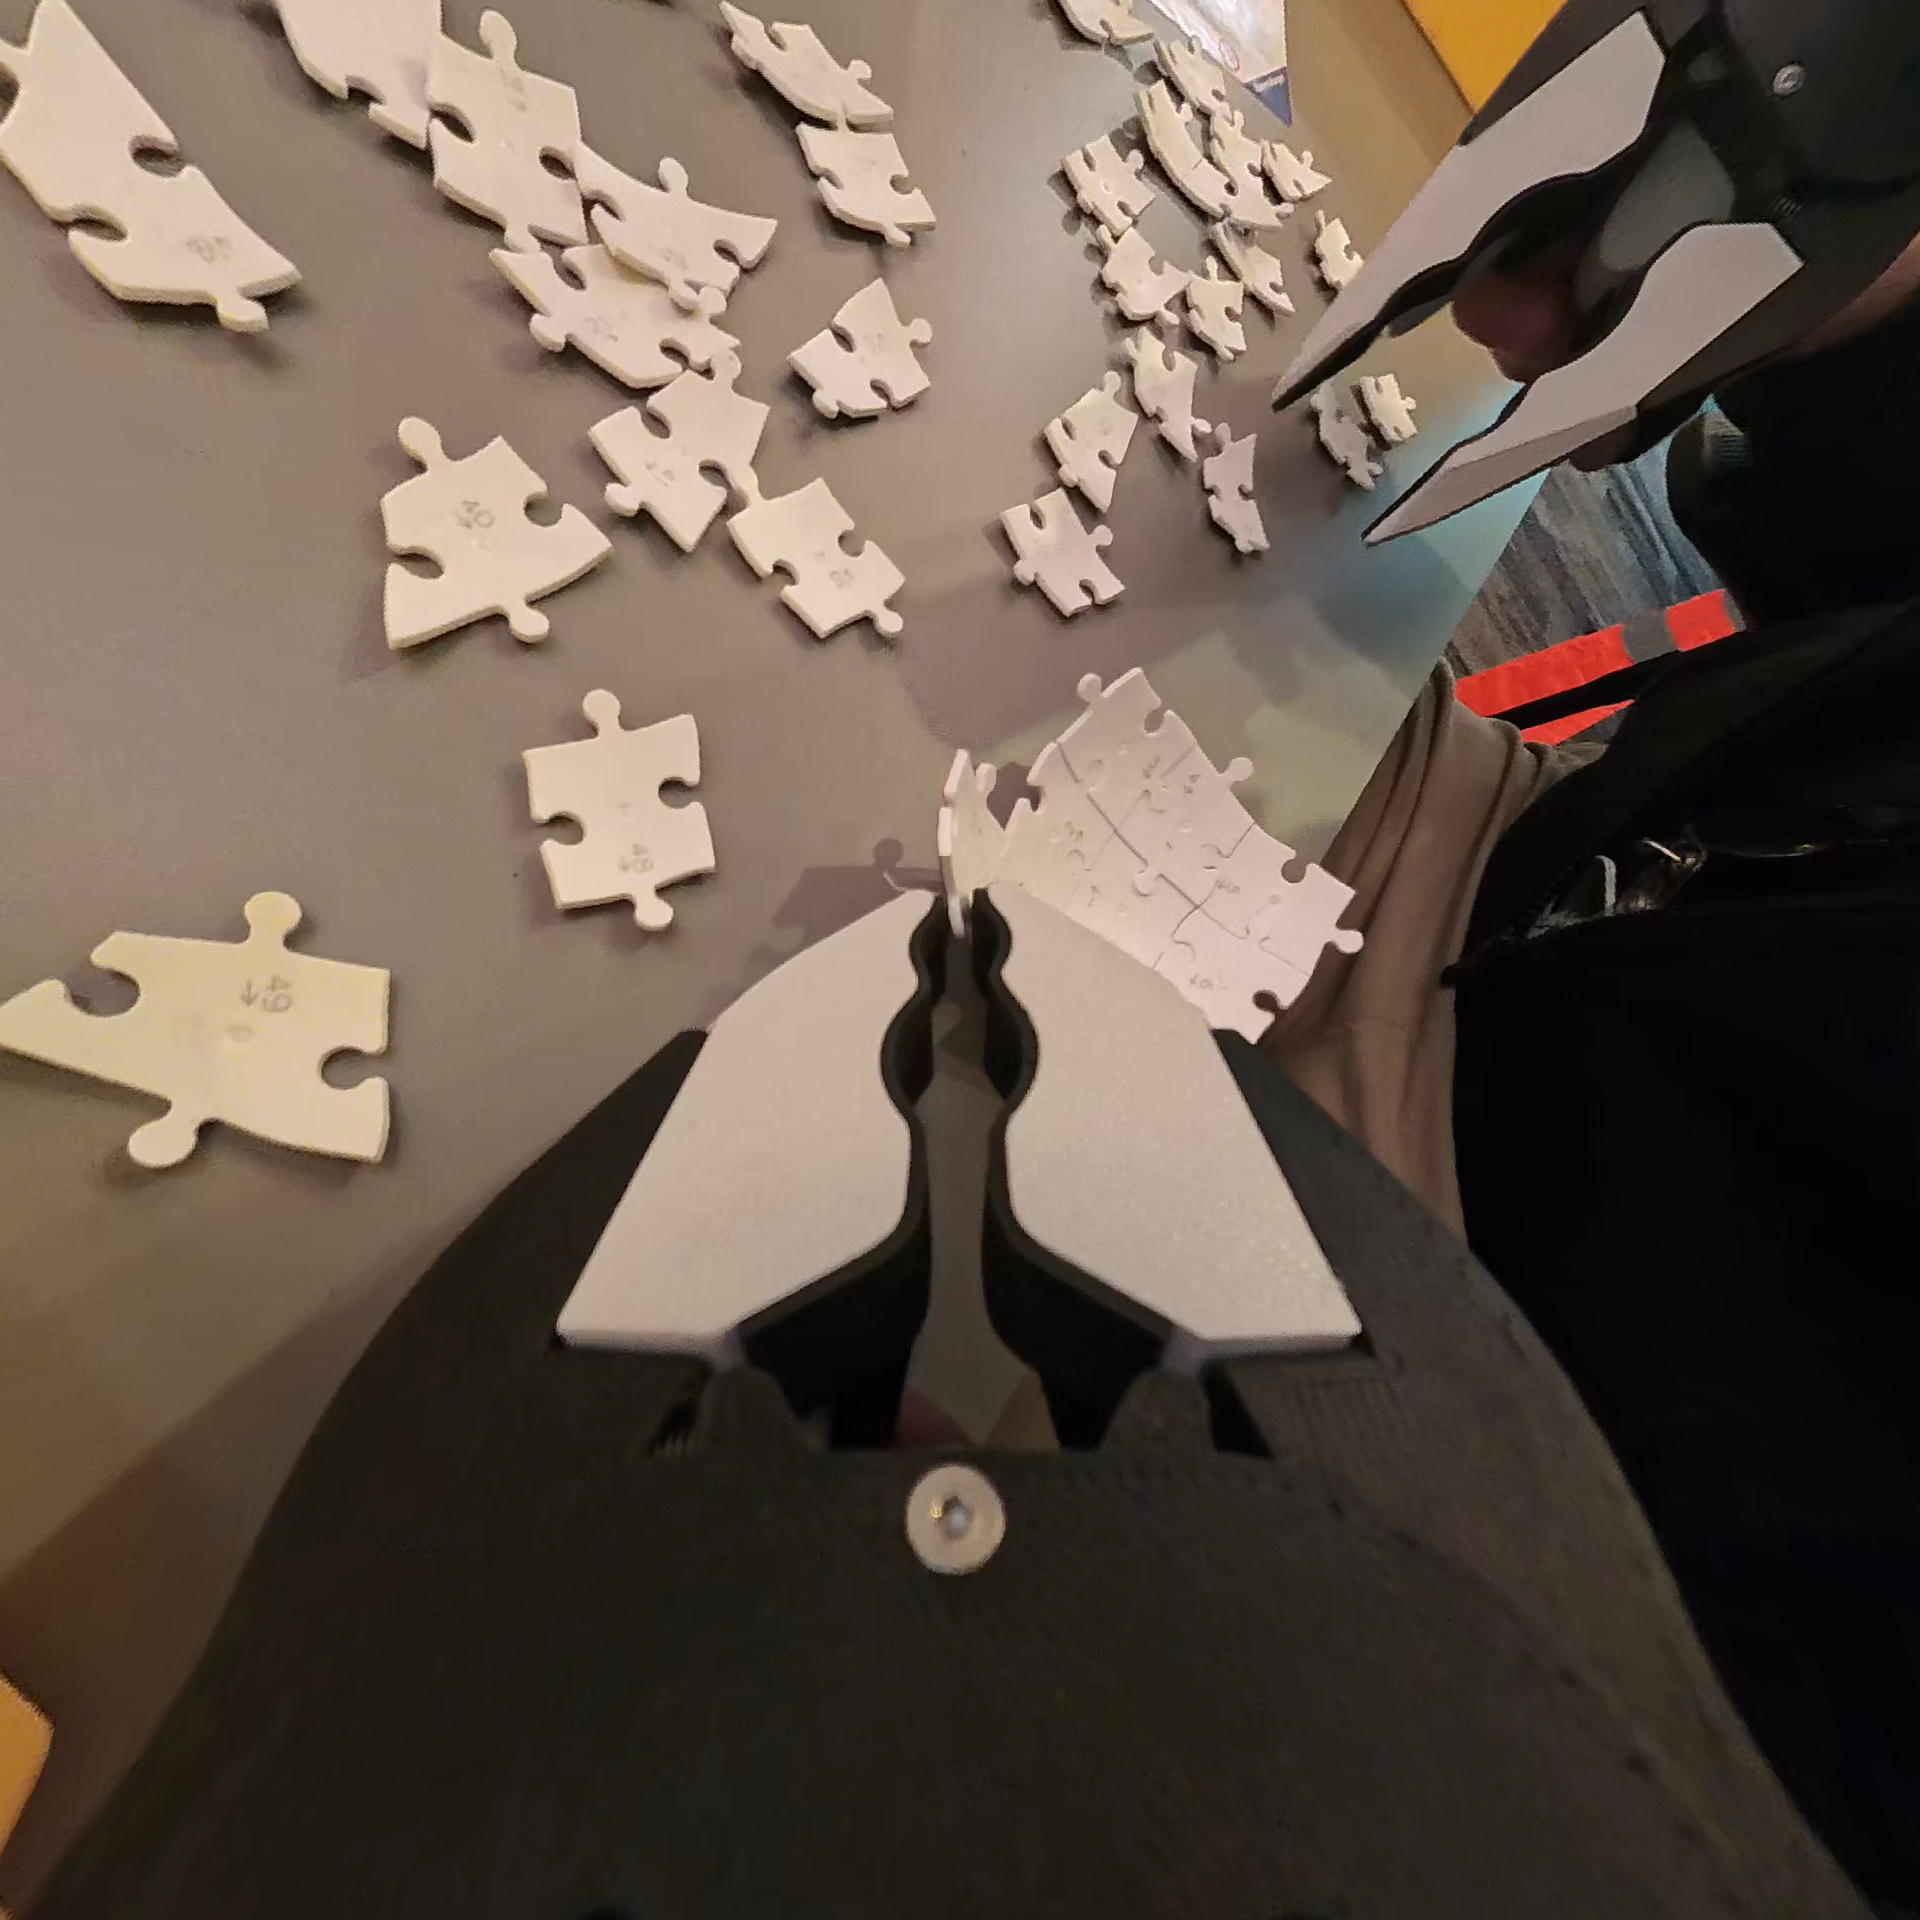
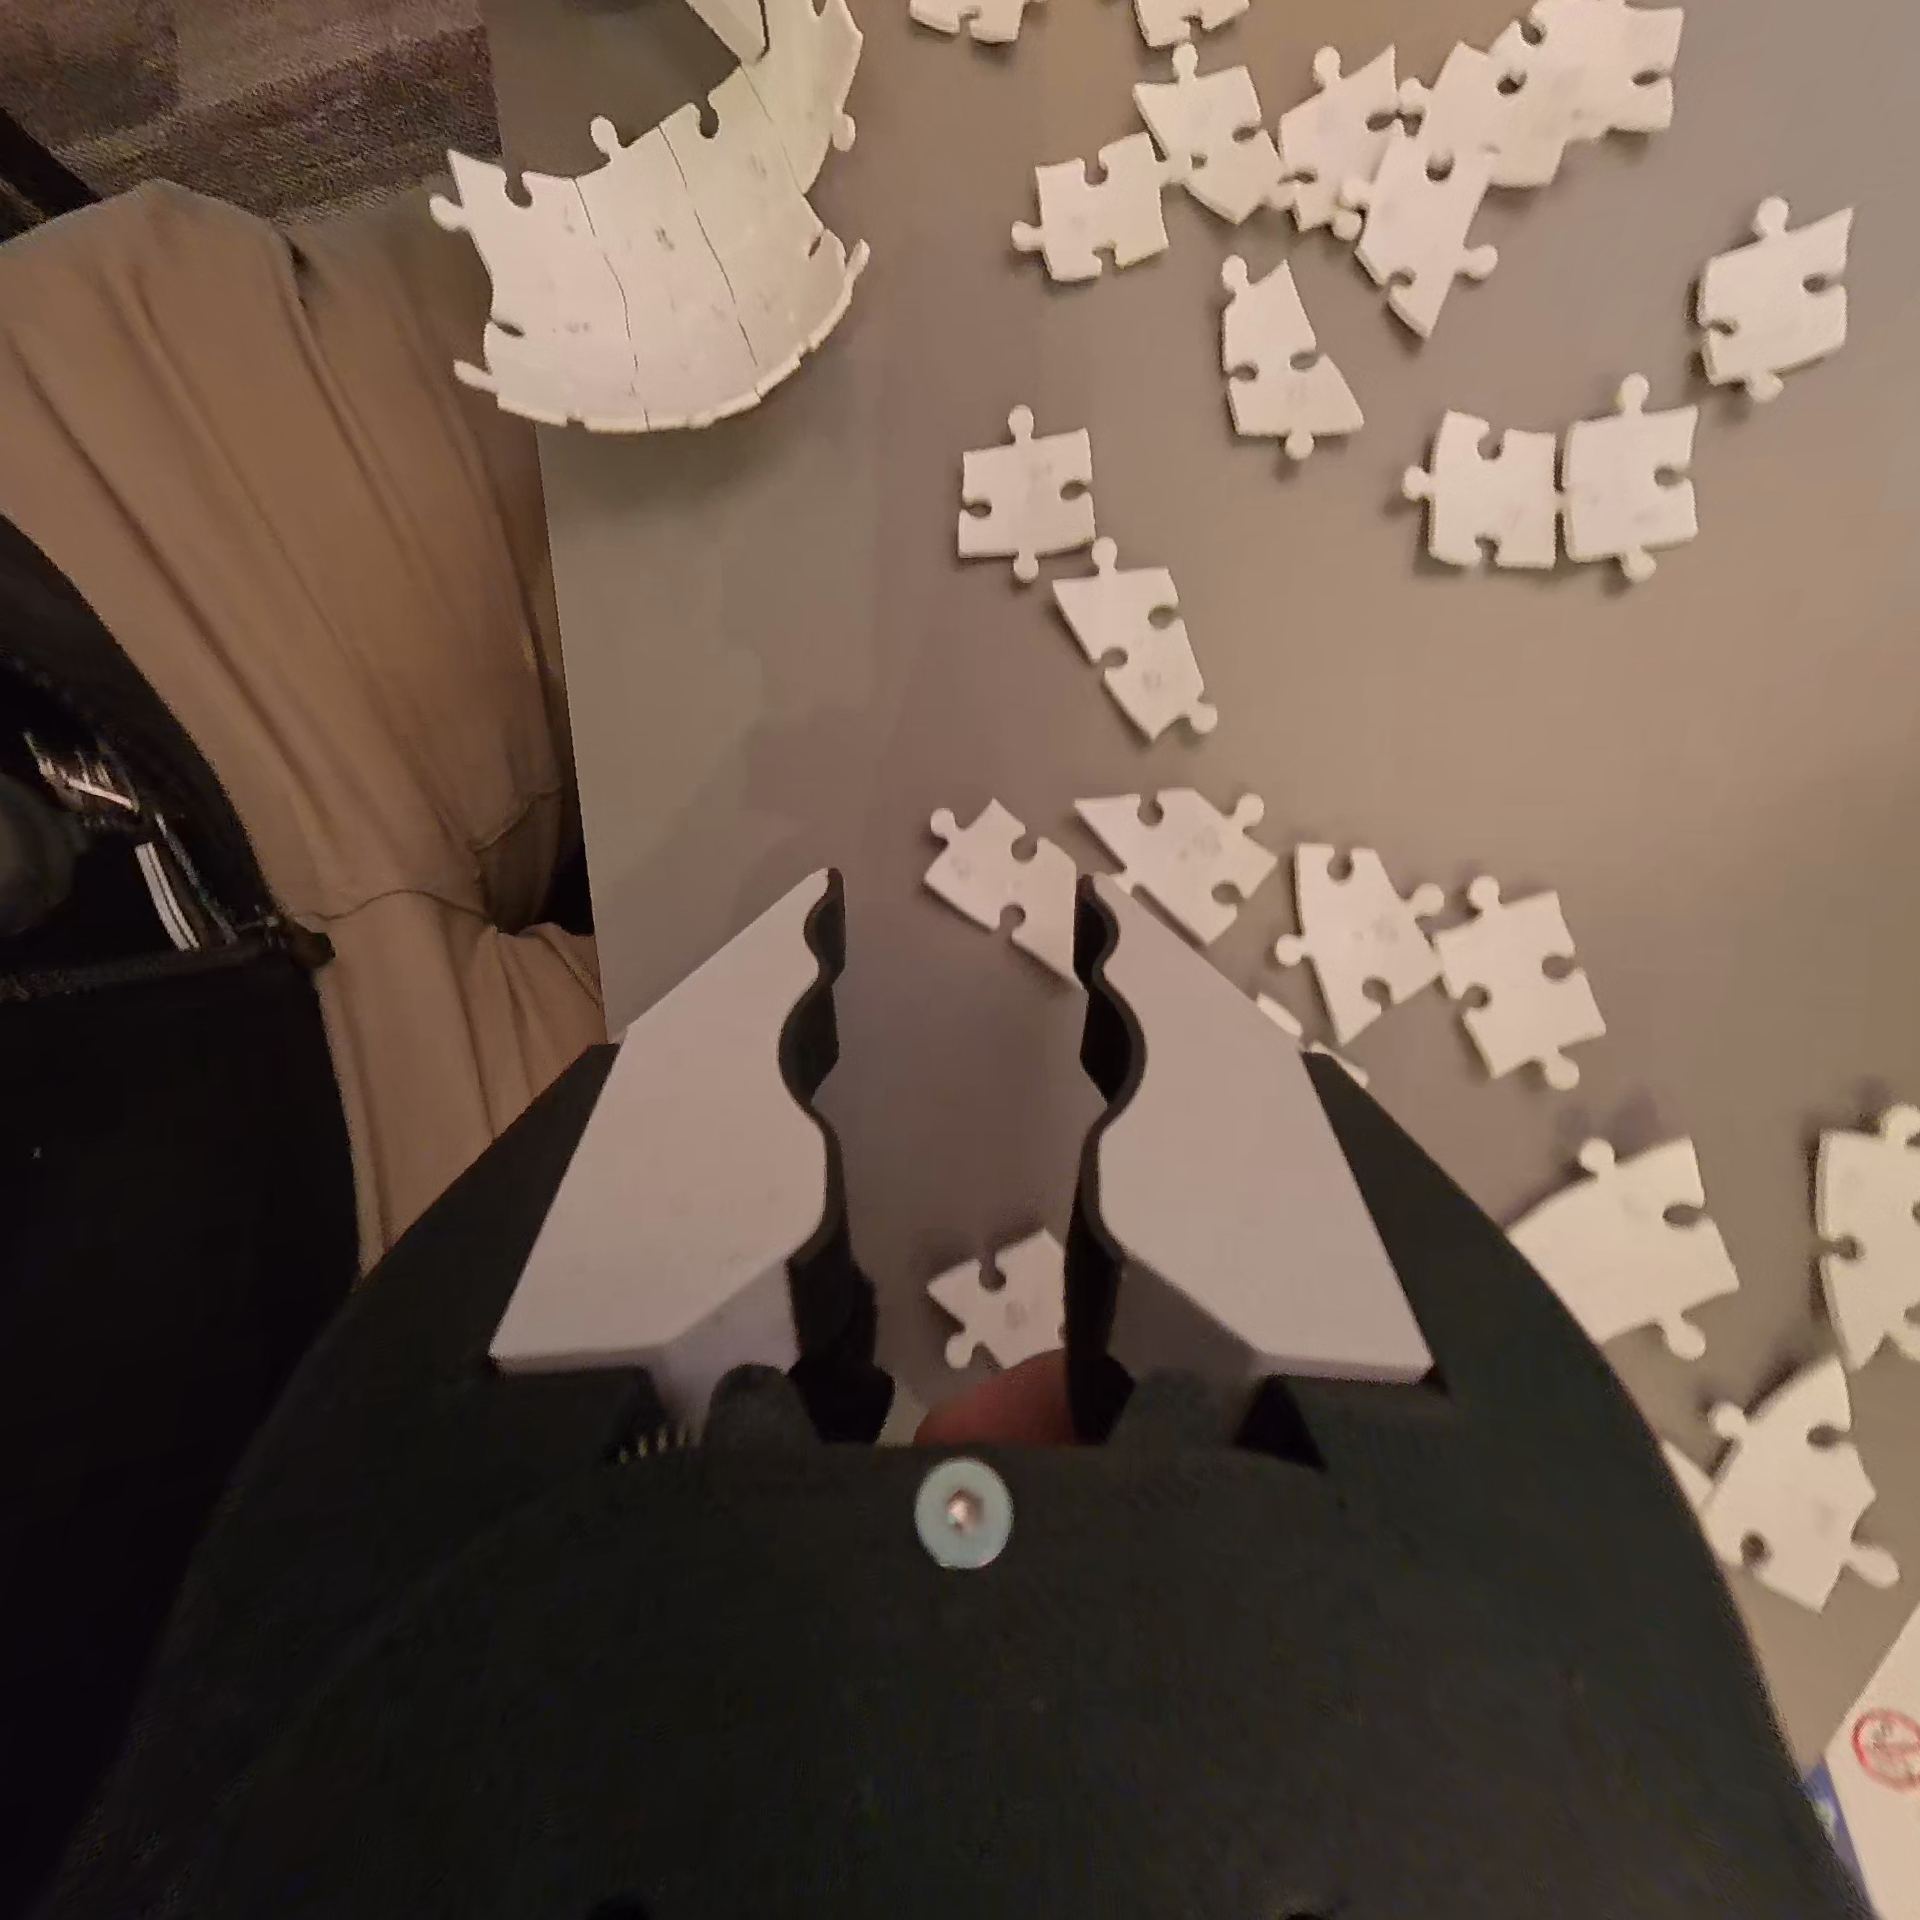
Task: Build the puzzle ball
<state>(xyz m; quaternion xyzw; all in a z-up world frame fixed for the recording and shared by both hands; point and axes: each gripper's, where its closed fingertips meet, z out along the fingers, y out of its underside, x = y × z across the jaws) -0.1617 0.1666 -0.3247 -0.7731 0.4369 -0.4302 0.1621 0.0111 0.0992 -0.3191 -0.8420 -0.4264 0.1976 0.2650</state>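
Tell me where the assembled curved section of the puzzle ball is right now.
The assembled curved section is clamped at its edge in the left gripper, above the grey table's near edge; the right wrist view shows it top left.

Both wrist views near grey table (image 1: 260, 727)

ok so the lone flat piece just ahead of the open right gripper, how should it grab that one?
That loose piece lies flat on the grey table, so probably come straight down with the right gripper and pinch across its two plainer edges, avoiding the knobs. Neighbouring pieces crowd its right side.
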